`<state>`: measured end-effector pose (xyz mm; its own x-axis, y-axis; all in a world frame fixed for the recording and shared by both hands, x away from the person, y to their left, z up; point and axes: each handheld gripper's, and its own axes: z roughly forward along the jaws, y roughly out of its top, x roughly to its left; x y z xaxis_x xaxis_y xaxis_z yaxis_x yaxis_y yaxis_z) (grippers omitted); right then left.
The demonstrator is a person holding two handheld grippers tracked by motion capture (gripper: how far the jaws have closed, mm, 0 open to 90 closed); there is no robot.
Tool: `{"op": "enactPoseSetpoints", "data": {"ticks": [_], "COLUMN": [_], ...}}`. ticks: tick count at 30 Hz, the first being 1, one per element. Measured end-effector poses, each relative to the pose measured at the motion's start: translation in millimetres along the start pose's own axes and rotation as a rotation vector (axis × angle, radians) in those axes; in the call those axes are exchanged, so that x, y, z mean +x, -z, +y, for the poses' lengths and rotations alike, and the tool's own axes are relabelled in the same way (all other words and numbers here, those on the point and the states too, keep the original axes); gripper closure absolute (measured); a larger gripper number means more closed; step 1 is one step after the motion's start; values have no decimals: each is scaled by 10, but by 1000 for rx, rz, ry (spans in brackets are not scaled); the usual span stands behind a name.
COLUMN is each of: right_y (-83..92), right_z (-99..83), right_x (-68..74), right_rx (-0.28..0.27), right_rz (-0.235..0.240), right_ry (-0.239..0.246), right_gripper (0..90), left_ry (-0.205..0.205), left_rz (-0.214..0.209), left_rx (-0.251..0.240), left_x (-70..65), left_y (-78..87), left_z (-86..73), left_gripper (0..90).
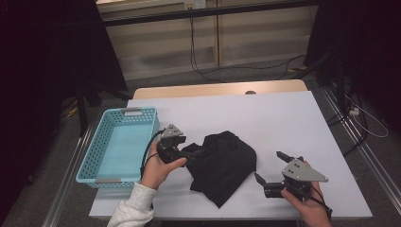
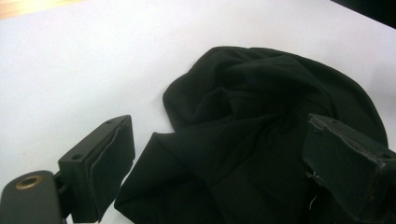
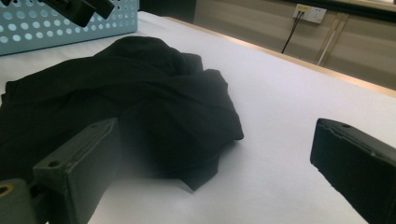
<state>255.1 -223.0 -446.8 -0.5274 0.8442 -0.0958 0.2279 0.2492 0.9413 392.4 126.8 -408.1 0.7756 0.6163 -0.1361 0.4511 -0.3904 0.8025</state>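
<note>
Crumpled black fabric garment: plain black, no print. White rectangular table sheet under it; tan wood edge behind. Light-blue perforated plastic basket left of the garment, regular hole grid, grey handles. Gripper pads black, top plates grey.

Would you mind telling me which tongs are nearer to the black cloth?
Left. The left tongs stand open at the black cloth's left edge; the right tongs are open, apart from it on its right.

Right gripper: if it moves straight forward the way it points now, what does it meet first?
Most likely the black cloth: it lies just ahead of the open right gripper, slightly toward one jaw. Depth is unclear, so it might only brush the cloth's edge.
</note>
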Motion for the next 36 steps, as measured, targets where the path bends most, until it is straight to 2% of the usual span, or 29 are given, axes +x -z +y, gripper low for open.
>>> {"op": "enactPoseSetpoints", "data": {"ticks": [7,10,21,26,29,34,36], "right_y": [-67,-102,-251,-321,-401,-560,-623], "right_z": [32,60,157,218,255,320,348], "right_x": [11,27,106,112,112,146,158], "right_rx": [16,18,19,27,37,63,70], "right_rz": [24,30,84,86,109,125,144], "right_ry": [-4,-4,18,7,-10,-31,-44], "right_gripper": [12,12,18,19,54,48,103], "left_ry": [11,30,31,39,52,62,68], "left_rz": [-2,0,3,13,21,26,33], "left_rx": [-3,-6,-10,-6,-6,-4,0], "left_x": [43,70,76,113,132,149,158], "left_y": [16,15,27,44,56,46,34], "left_z": [-8,-31,-46,-76,-96,-122,-137], "left_gripper": [86,86,84,82,82,80,80]}}
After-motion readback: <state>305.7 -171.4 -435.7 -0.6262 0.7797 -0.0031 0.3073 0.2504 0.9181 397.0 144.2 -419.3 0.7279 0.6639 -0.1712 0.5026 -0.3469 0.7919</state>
